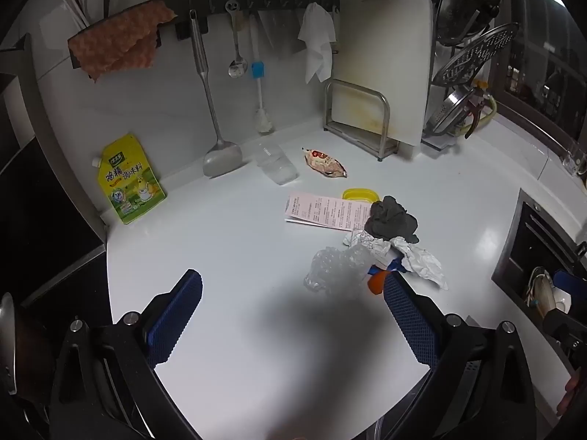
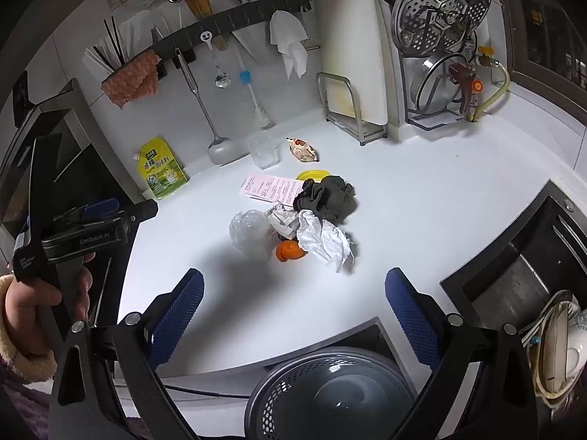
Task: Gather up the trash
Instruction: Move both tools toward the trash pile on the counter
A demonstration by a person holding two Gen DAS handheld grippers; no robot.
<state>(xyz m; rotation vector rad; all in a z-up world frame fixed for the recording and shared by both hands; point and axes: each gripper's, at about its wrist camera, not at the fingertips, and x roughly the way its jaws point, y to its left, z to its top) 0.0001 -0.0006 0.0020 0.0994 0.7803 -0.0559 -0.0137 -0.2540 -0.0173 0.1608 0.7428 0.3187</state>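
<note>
Both grippers, left (image 1: 293, 293) and right (image 2: 293, 289), hover over the white counter (image 2: 422, 190) with fingers spread wide, holding nothing. The trash pile (image 2: 308, 220) lies mid-counter; a snack wrapper (image 2: 302, 150) sits nearer the back edge.

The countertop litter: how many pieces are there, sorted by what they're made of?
Paper: 2, crumpled white paper, pink receipt
Plastic: 3, clear crumpled wrap, snack wrapper, yellow lid
Cloth: 1, dark rag
Peel: 1, orange peel
Total: 7
</note>
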